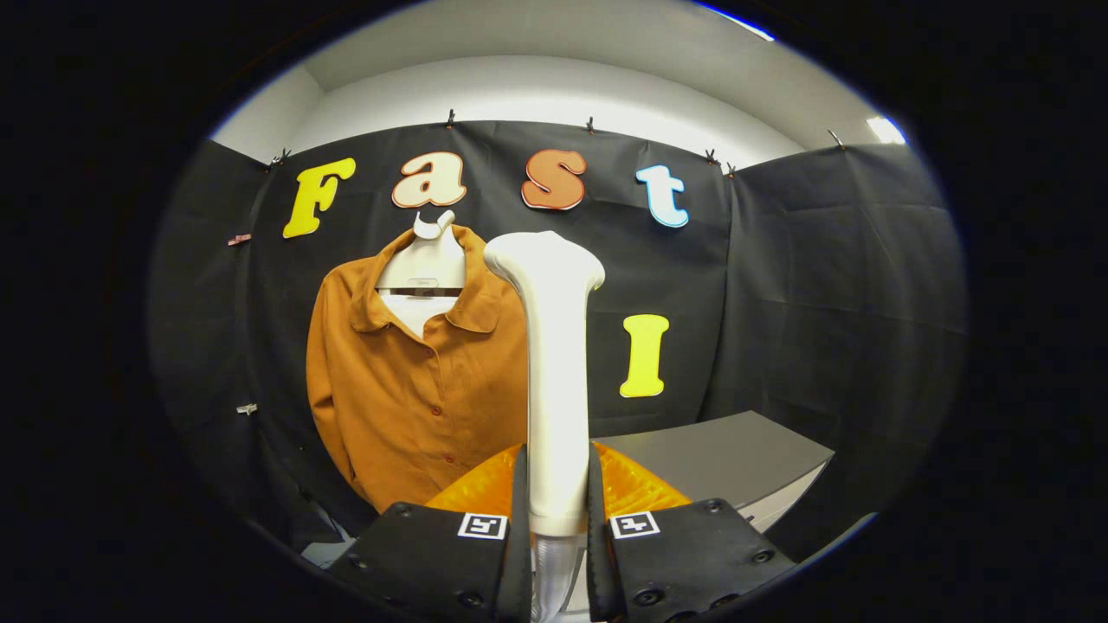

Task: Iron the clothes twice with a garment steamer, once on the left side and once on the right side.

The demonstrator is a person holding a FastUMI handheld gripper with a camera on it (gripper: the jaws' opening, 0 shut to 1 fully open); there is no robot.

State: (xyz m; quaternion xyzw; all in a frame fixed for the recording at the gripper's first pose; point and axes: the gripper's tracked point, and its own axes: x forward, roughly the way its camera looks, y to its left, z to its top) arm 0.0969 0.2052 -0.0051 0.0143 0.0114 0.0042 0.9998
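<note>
Gripper view: one garment steamer, white and upright, its handle pinched between both fingers of the gripper (flared head on top); beyond them hangs one rust-orange shirt, buttoned, on a white hanger, beside one grey table

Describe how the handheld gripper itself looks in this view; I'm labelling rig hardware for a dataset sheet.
The gripper shows as two flat, blocky jaw bodies with a matte, lightly textured surface and rounded corners. Round recessed screws sit near their corners. Each body carries a small square black-and-white fiducial marker at its inner front corner. A thin upright finger plate rises along each inner edge. No cables are visible.
</note>
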